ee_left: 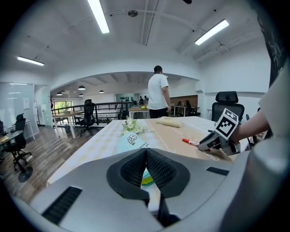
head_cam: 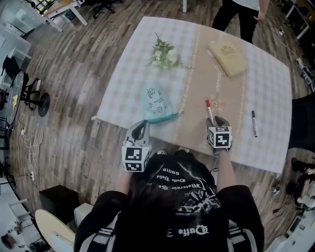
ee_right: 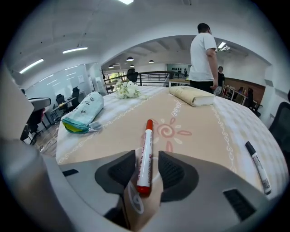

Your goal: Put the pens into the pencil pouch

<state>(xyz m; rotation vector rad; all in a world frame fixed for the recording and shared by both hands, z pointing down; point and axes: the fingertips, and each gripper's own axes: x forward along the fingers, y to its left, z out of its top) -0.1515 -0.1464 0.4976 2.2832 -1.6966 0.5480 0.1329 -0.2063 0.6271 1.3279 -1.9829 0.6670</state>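
Note:
A red-capped white marker [head_cam: 210, 112] lies on the tan runner. My right gripper [head_cam: 216, 124] is lowered over its near end. In the right gripper view the marker [ee_right: 147, 140] lies between the two pads with a thin gap on each side, so that gripper [ee_right: 147, 165] is open around it. A black pen [head_cam: 254, 123] lies to its right on the cloth [ee_right: 258, 166]. The pale green pencil pouch [head_cam: 156, 103] lies near the table's front left edge. My left gripper [head_cam: 141, 129] hovers just short of it, shut and empty [ee_left: 146, 152].
A bunch of white flowers [head_cam: 164, 53] and a tan book [head_cam: 227, 57] lie at the far side of the table [head_cam: 266, 74]. A person [head_cam: 241, 15] stands beyond the far edge. Office chairs and desks stand on the wood floor to the left.

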